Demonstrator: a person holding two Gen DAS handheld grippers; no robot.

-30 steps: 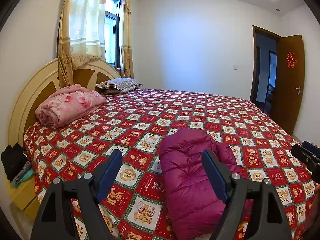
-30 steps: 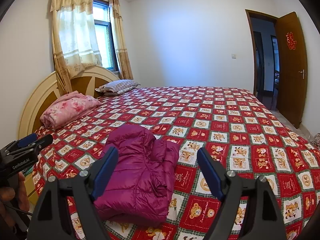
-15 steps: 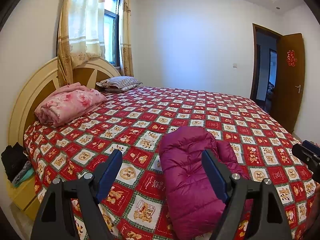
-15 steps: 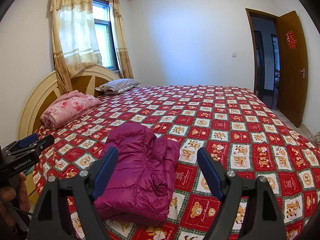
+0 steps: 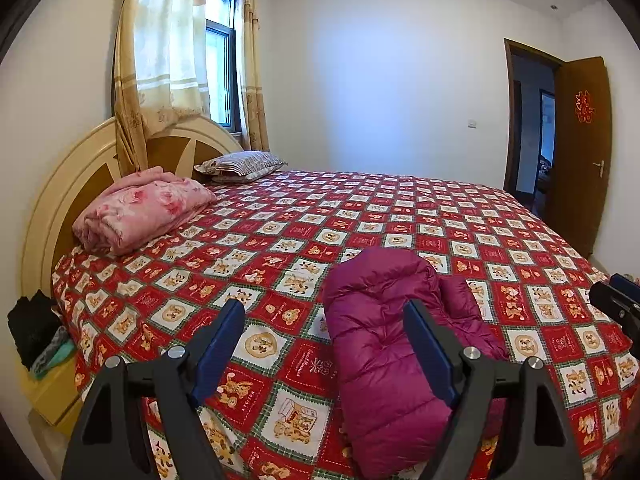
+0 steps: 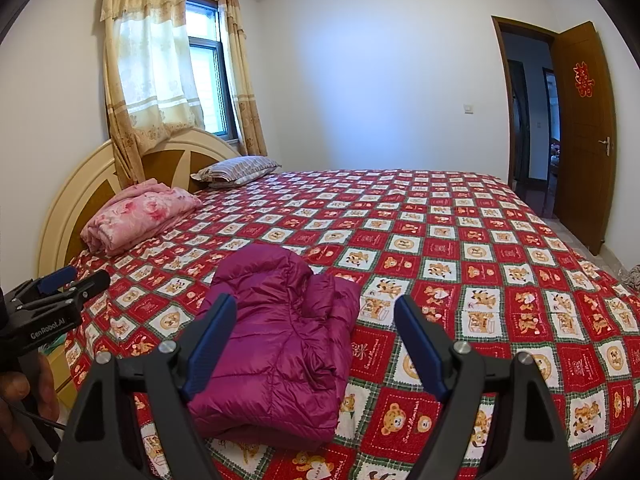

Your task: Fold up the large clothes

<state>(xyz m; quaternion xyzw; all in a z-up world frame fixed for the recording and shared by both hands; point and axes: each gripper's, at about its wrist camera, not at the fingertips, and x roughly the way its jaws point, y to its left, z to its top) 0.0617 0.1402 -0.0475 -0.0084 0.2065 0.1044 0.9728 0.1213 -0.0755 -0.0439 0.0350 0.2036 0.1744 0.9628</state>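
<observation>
— Where were the grippers at that moment?

— The left gripper [image 5: 324, 320] hung above the near edge of the bed [image 5: 460, 216], its blue fingers [image 5: 218, 346] spread wide with nothing between them. The right gripper [image 6: 316, 316] was the same: jaws apart, empty, held clear of the cloth.

— And the garment?

— The purple down jacket [image 6: 276, 344] lay on the red bear-patterned bedspread [image 6: 460, 248], close to the near edge and somewhat toward the headboard [image 6: 76, 200] side. It was gathered into a compact bundle, one panel doubled over another, with a smaller lobe, perhaps a sleeve or the hood, lying beside the main body.

— So was the folding finished?

— Judging by its shape, most of it looked done: the jacket was no longer spread out, and neither tool touched it. What might have remained was tidying that loose lobe or pressing the puffy layers flat, since the edges were not square.

— Anything else on the bed?

— A folded pink blanket [image 6: 140, 212] and a striped pillow [image 6: 236, 168] lay by the headboard, well apart from the jacket.
</observation>
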